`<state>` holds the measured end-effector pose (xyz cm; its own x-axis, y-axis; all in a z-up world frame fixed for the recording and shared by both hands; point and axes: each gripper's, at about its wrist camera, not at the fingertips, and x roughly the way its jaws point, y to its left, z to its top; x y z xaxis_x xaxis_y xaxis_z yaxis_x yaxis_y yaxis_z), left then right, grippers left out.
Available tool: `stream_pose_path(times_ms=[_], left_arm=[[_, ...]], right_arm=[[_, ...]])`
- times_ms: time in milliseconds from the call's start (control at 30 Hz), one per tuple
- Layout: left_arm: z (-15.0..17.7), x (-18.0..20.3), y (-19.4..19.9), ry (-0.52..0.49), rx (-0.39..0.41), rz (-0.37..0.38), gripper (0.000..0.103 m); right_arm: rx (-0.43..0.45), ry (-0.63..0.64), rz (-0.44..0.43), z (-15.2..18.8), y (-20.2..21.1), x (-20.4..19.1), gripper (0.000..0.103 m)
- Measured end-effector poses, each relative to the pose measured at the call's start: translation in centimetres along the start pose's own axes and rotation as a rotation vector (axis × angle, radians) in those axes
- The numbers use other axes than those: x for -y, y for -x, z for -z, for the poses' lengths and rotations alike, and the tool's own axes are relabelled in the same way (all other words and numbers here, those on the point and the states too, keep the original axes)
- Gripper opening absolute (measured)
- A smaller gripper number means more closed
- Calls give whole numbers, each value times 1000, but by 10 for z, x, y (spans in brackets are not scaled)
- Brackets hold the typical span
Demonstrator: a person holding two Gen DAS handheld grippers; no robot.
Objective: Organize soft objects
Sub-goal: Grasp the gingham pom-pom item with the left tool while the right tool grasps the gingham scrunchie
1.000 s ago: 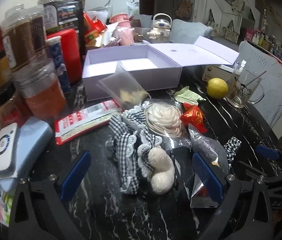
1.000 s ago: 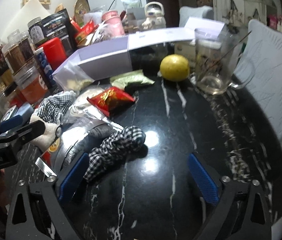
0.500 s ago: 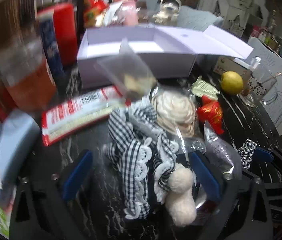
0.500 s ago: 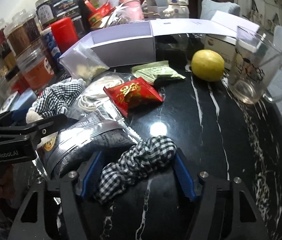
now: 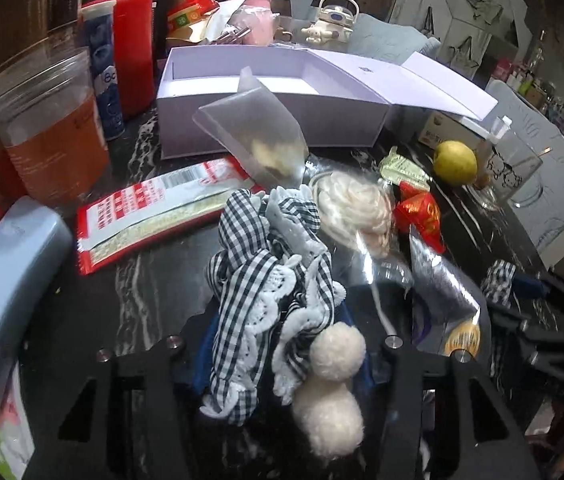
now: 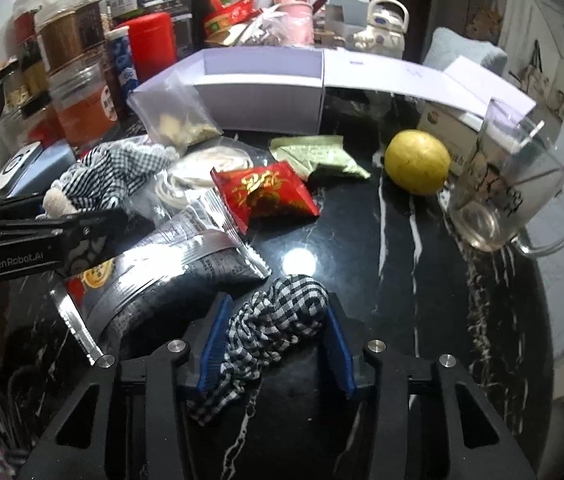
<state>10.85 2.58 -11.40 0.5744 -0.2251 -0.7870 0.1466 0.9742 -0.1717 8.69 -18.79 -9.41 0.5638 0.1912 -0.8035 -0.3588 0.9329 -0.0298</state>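
Both grippers on fabric, black marble-veined tabletop [image 6: 402,264].

Left gripper [image 5: 282,344]: jaws closed in around the black-and-white gingham scrunchie with white lace trim and two cream pompoms [image 5: 269,280]. Blue pads mostly hidden behind the cloth, so the grip looks clamped. The scrunchie's long axis runs near-to-far straight along the fingers, with the pompoms at the near end and the gingham bulk bunching up past the fingertips. Tool is low and tilted down toward the table.

Right gripper [image 6: 273,340]: blue pads pressed on either side of a small black-and-white gingham cloth band [image 6: 277,316], clamped on it. The band lies near-left to far-right between the pads, tail trailing near, knotted end just beyond the tips. It sits right beside the silver foil snack bag [image 6: 169,264], touching or nearly so.

Key relation: the open lavender cardboard box [image 5: 265,96] lies far, ahead of both tools and slightly left of the right one. The left gripper is nearer to it. A clear zip bag [image 5: 257,140] leans against the box's near wall, in the path. Judged next: lift each piece clear of the bags and carry it far over that wall.
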Motion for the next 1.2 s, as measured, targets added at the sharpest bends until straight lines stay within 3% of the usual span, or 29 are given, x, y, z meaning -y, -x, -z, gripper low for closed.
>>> stream_pose_path(times_ms=[367, 600, 667, 800, 1033, 1100, 1200], left_arm=[[13, -5, 10, -38, -16, -53, 53], [8, 0, 2, -72, -7, -80, 53], [8, 3, 0, -91, -3, -98, 53], [7, 4, -1, -95, 5, -105, 55], [7, 5, -3, -97, 4, -111, 58], [7, 5, -3, -96, 5, -111, 59], [7, 5, -3, -91, 11, -114, 59]], right_arm=[[-12, 31, 51, 0, 4, 5, 44], [-14, -78, 19, 5, 5, 17, 53], [-21, -151, -16, 8, 0, 21, 63], [-15, -229, -40, 11, -1, 23, 64], [-11, -226, 17, 18, 4, 14, 64], [-9, -236, 27, 21, 7, 14, 61], [6, -235, 72, 27, 11, 13, 33]])
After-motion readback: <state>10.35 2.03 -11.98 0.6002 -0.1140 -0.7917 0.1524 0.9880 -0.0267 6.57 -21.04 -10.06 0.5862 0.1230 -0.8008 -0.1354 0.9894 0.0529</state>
